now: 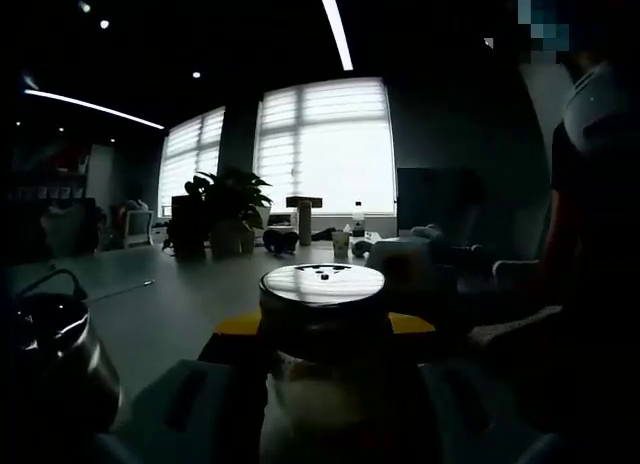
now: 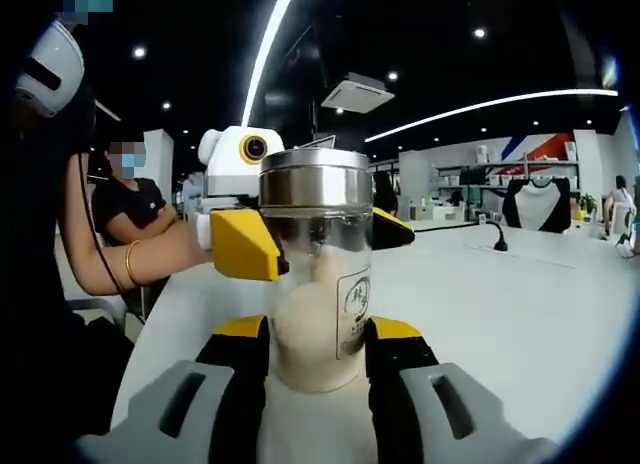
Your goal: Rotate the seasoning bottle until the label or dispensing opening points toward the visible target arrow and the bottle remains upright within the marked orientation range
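Seasoning bottle (image 2: 318, 284) upright between both tools (label print unreadable), metal lid (image 1: 322, 284).

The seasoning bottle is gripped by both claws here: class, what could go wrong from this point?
1. The right claw grips the seasoning bottle low while the left claw clamps just under the metal lid; twisting both could tilt it.
2. No target arrow shows, so alignment may be misjudged.
3. The metal kettle stands close and might get knocked.

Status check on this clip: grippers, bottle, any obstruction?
Right gripper shut on bottle low; left gripper shut on it under the cap. Bottle upright, label visible. No arrow seen. Table around it clear.
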`<act>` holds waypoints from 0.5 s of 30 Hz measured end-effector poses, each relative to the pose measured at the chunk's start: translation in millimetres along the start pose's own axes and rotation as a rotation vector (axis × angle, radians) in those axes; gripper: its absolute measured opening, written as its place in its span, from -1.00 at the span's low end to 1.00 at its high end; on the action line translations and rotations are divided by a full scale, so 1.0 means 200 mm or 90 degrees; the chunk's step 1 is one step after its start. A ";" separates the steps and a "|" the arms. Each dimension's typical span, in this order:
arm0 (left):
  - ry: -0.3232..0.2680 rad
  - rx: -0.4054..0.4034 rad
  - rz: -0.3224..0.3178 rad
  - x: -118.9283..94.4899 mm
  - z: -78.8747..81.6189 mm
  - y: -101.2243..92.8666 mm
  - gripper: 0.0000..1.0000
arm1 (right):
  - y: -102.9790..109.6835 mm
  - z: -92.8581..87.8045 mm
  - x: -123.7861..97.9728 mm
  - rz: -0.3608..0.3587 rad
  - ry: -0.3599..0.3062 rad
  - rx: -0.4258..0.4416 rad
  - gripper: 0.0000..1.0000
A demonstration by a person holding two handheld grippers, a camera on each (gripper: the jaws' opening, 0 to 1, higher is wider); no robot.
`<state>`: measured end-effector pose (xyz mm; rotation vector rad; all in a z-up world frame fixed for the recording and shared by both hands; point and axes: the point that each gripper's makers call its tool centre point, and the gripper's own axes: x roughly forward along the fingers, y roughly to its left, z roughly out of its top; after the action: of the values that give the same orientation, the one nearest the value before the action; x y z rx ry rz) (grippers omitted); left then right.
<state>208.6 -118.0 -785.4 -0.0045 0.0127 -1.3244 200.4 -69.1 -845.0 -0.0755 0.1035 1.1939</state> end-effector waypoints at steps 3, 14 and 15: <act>-0.001 -0.002 0.009 0.00 0.00 0.00 -0.08 | -0.01 0.00 0.00 -0.004 0.000 0.000 -0.28; 0.002 0.015 0.061 0.02 -0.04 0.01 -0.07 | -0.02 0.00 -0.01 -0.061 -0.002 0.004 -0.28; 0.005 0.020 0.066 0.02 -0.04 0.01 -0.07 | -0.02 0.00 -0.01 -0.066 -0.002 0.004 -0.28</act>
<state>211.1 -121.0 -794.3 0.0273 -0.0014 -1.2202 202.8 -73.0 -845.5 -0.0727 0.0996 1.0903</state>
